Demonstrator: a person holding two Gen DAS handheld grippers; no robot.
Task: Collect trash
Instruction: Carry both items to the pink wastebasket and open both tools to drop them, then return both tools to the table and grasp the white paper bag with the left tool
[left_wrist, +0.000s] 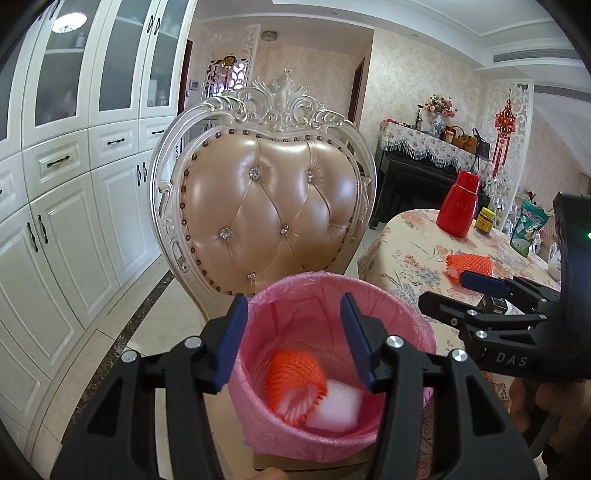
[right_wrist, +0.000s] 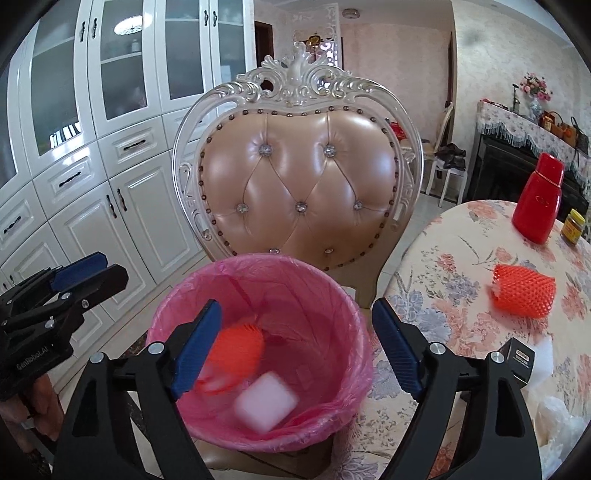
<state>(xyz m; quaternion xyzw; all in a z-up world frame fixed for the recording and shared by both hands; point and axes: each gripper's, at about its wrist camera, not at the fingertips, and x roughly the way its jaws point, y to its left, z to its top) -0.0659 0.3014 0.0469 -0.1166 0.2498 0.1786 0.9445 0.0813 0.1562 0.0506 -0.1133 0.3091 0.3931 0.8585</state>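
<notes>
Below, both hand-held grippers (left_wrist: 293, 341) (right_wrist: 297, 347) empty, jaws apart over crinkly pink-lined bin (right_wrist: 332, 417) with orange foam netting (right_wrist: 232, 350)

The floral-clothed table (right_wrist: 461, 258) carries a red flask (right_wrist: 537, 201), a jar (right_wrist: 572, 226), an orange foam net (right_wrist: 524, 291), perhaps tissue.

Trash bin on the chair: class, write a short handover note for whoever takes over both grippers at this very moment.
Left gripper: open, empty, over the pink-lined trash bin.
Right gripper: open, empty, over the same bin.
Done: one orange foam net and a white foam block are in the bin, both blurred.
Left: a second orange foam net lies on the floral tablecloth; a small black box and white wrappings sit at the table's near edge.
</notes>
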